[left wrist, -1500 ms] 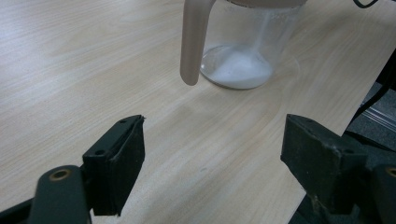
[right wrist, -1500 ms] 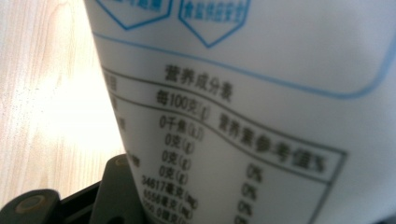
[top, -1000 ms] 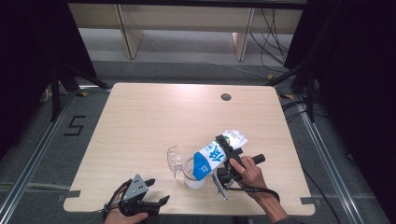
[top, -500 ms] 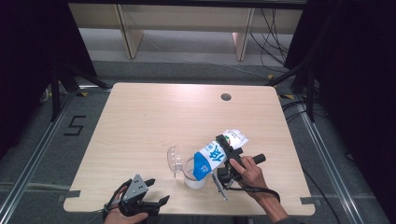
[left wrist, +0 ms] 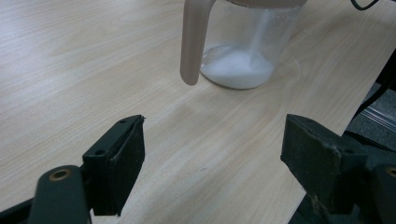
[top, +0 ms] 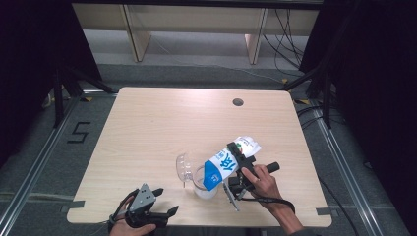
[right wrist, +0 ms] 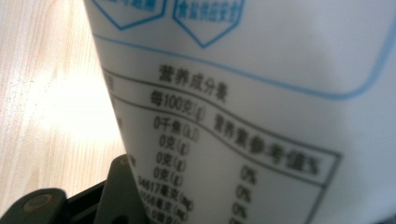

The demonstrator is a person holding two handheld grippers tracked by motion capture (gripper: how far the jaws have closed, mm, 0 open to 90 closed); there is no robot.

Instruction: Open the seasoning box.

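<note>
Lower centre of the high view: right hand-held gripper (top: 235,160) pinches a blue-white salt bag (top: 227,163), tilted over a clear jug (top: 199,178); white grains stream in. Left hand-held gripper (top: 164,201) rests spread. Risk: the soft bag probably sags, spilling onto the desk (top: 147,128).

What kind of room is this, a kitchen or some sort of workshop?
Probably a lab or recording workspace, not a kitchen. A bare wooden table stands on a grey floor marked with tape and a number 5, loose cables trail behind, and dark curtains close off both sides.
</note>
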